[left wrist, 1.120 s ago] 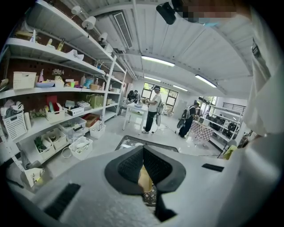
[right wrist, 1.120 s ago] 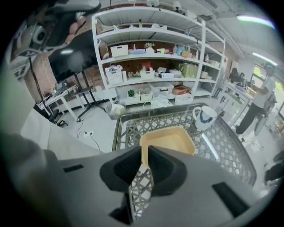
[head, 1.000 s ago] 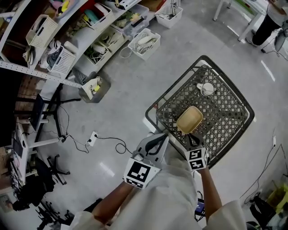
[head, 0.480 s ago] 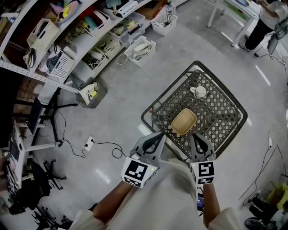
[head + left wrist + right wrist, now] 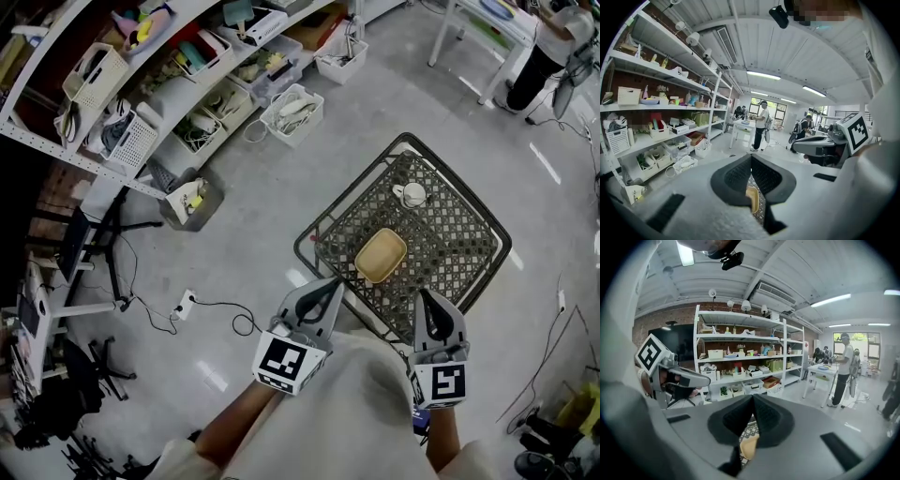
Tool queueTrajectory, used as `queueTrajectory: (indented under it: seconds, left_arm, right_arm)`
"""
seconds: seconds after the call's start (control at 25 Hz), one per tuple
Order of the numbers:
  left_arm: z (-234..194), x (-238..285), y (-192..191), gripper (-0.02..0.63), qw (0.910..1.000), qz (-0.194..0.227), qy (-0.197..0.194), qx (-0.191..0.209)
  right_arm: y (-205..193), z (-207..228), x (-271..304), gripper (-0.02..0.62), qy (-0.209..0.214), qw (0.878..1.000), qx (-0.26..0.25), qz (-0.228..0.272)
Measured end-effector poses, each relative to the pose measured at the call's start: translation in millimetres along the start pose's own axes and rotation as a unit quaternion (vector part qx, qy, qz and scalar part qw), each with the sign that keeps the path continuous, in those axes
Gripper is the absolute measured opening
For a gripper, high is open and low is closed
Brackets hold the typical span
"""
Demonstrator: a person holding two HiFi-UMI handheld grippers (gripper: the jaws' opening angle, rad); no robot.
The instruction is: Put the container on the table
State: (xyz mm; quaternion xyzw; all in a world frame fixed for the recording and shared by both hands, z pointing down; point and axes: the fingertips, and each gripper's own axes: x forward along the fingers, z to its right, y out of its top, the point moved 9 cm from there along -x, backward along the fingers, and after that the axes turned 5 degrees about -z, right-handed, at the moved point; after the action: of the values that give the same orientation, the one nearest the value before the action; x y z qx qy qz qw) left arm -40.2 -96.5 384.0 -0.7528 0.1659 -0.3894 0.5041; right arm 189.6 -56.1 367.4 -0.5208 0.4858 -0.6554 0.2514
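Observation:
A tan, shallow container lies in the black mesh basket of a shopping cart, with a white cup farther in. My left gripper is shut and empty at the cart's near left rim. Shut and empty too, my right gripper hovers over the near rim, a short way back from the container. In the left gripper view the container shows below the closed jaws of the left gripper. The right gripper view shows the container under the closed right gripper.
A white table stands at the far right with a person beside it. Shelving full of bins runs along the left, with baskets on the floor. A power strip and cables lie on the grey floor.
My right gripper has pulled back from the container's near edge toward my body. The container stays in the cart. The left gripper has hardly moved.

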Motion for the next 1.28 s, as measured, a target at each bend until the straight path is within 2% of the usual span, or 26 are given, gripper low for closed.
queueTrajectory:
  seconds: [0.48, 0.76, 1.28]
  left_arm:
    - [0, -10, 9, 0.023, 0.9996, 0.025, 0.008, 0.007]
    - [5, -12, 10, 0.023, 0.9995, 0.030, 0.008, 0.007]
    - [3, -13, 8, 0.023, 0.9994, 0.034, 0.011, 0.000]
  right_arm:
    - [-1, -3, -14, 0.017, -0.017, 0.999, 0.020, 0.019]
    - [4, -2, -12, 0.017, 0.004, 1.000, 0.020, 0.022]
    - [11, -6, -9, 0.017, 0.014, 0.999, 0.018, 0.026]
